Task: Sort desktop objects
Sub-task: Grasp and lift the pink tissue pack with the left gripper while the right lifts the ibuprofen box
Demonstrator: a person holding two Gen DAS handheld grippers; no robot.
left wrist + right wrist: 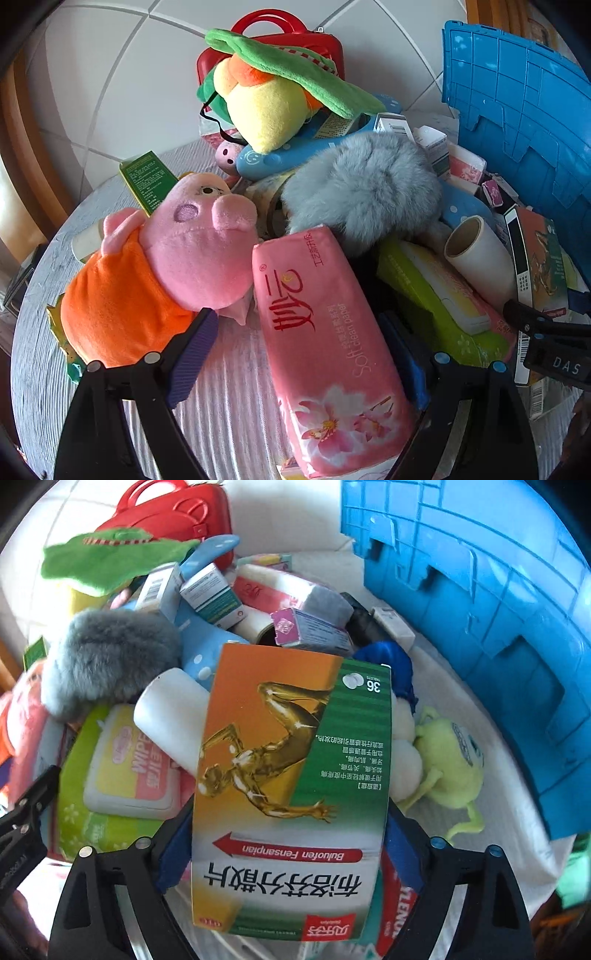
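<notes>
The left gripper is open. A pink tissue pack lies between its fingers, but the left finger is not touching it. The pack says "Soft clean paper" and has pink flowers on it. Just left of it lies a pink pig toy in an orange dress. Behind the pack are a grey fluffy ball, a yellow bird toy and a red case. The right gripper has a medicine box between its fingers. I cannot tell if they squeeze it. The box says "Buluofen Fensanpian" and "36" and shows a gold running man. Left of it is a green wipes pack that says "WIPES". Right of it sits a green one-eyed toy. A blue crate stands farther right.
</notes>
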